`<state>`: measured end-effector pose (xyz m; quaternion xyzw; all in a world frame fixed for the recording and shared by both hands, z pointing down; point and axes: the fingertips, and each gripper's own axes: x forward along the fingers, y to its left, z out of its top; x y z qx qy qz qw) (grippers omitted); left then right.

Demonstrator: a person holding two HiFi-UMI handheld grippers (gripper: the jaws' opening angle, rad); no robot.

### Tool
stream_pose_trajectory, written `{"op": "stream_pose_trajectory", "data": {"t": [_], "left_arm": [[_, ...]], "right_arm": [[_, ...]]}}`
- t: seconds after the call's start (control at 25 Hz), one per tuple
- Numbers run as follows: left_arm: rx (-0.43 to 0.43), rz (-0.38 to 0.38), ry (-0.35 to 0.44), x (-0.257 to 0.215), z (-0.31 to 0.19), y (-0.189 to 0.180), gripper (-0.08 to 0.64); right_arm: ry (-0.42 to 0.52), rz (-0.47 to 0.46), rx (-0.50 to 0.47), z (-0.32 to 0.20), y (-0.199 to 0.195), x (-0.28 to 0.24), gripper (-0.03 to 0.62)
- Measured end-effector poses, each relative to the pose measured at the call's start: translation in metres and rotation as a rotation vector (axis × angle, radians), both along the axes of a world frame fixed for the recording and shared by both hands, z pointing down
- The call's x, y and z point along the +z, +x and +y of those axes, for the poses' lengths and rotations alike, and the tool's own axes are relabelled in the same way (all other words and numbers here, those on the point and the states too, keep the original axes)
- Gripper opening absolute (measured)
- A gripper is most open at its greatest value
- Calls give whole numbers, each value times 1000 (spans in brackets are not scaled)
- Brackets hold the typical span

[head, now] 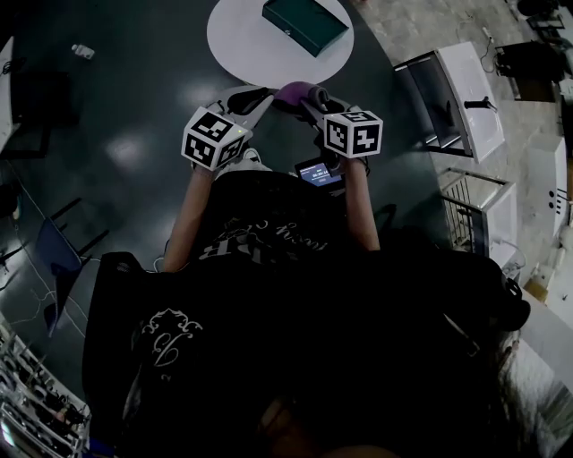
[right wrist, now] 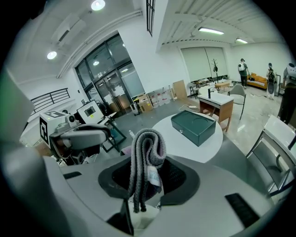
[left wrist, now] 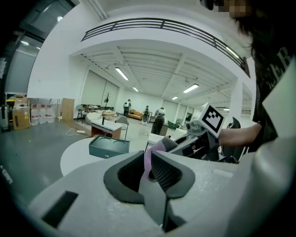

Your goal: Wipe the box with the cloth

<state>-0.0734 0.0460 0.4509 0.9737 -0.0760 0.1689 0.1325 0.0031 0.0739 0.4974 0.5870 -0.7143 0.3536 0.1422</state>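
Observation:
A dark green box lies on a round white table, ahead of both grippers and apart from them. The same box shows in each gripper view. A purple-grey cloth hangs in the air between the two grippers, short of the table. My left gripper is shut on a thin edge of the cloth. My right gripper is shut on a folded bunch of the cloth, which stands up above its jaws. The grippers nearly touch.
A white metal-framed chair stands to the right of the table. A small lit screen sits below the right gripper. A small bottle lies on the dark floor, far left. A desk and people stand far off.

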Motion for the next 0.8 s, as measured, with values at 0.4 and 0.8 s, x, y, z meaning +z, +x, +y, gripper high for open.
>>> {"op": "stream_pose_trajectory", "data": {"t": [0.4,0.8], "left_arm": [[48,-24,17,-3,22,26,48],[48,-32,31,-5,26,30,49]], "right_arm": [[14,-8,61,22,29,-4,123],[25,5,81,26,42,-7,123]]}}
